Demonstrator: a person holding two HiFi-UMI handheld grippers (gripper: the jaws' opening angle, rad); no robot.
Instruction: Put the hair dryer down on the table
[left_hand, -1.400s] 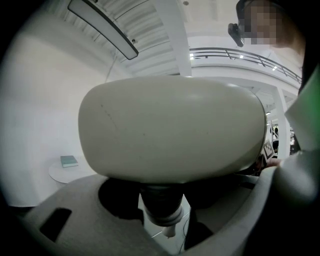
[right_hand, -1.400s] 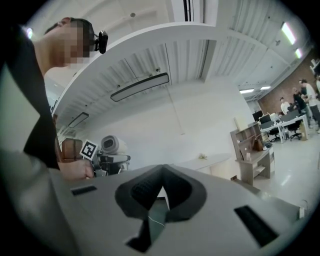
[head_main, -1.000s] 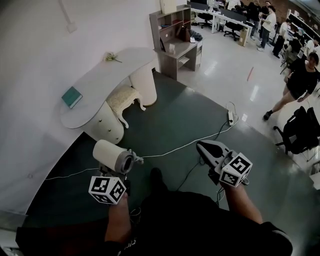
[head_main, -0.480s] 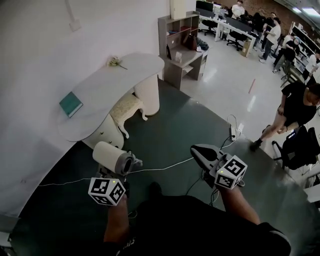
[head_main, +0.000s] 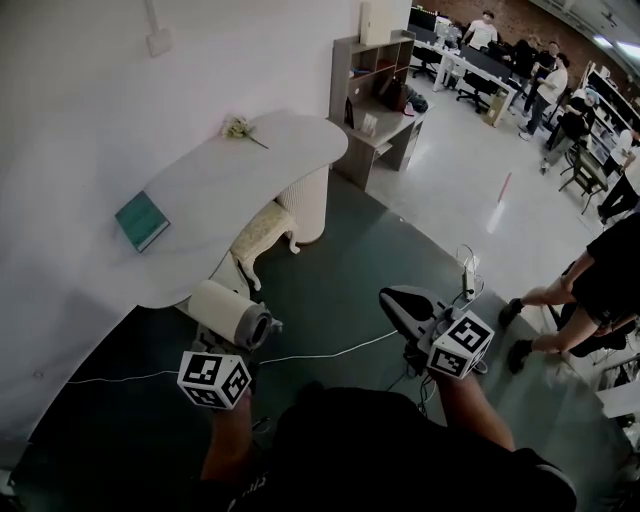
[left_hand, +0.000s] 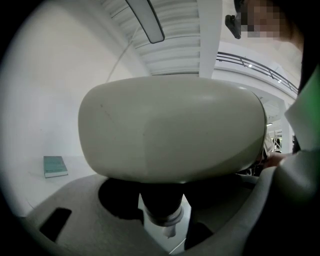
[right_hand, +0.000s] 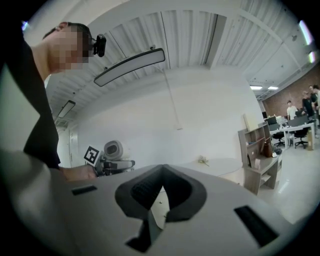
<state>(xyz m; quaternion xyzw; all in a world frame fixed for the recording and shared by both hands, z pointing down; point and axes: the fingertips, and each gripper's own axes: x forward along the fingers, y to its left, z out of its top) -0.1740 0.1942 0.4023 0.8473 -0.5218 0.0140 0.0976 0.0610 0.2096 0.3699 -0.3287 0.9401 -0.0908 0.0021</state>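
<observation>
A cream hair dryer (head_main: 228, 312) stands upright in my left gripper (head_main: 238, 346), whose jaws are shut on its dark handle. In the left gripper view its barrel (left_hand: 170, 135) fills the picture above the handle (left_hand: 160, 207). The white curved table (head_main: 200, 195) lies ahead and left of it, a short way off. My right gripper (head_main: 402, 300) hangs over the dark green floor at the right, shut with nothing in it; its tips meet in the right gripper view (right_hand: 162, 172). That view also shows the hair dryer (right_hand: 113, 149) at the left.
A teal book (head_main: 141, 220) and a flower sprig (head_main: 239, 128) lie on the table. A cream stool (head_main: 262, 228) sits under it. A white cable (head_main: 320, 355) and power strip (head_main: 467, 268) cross the floor. A shelf desk (head_main: 385, 95) stands behind; a person (head_main: 590, 290) walks at right.
Both grippers have been carried forward toward the table, which now sits nearer and larger in the head view. The hair dryer stays gripped. The person at right has moved nearer.
</observation>
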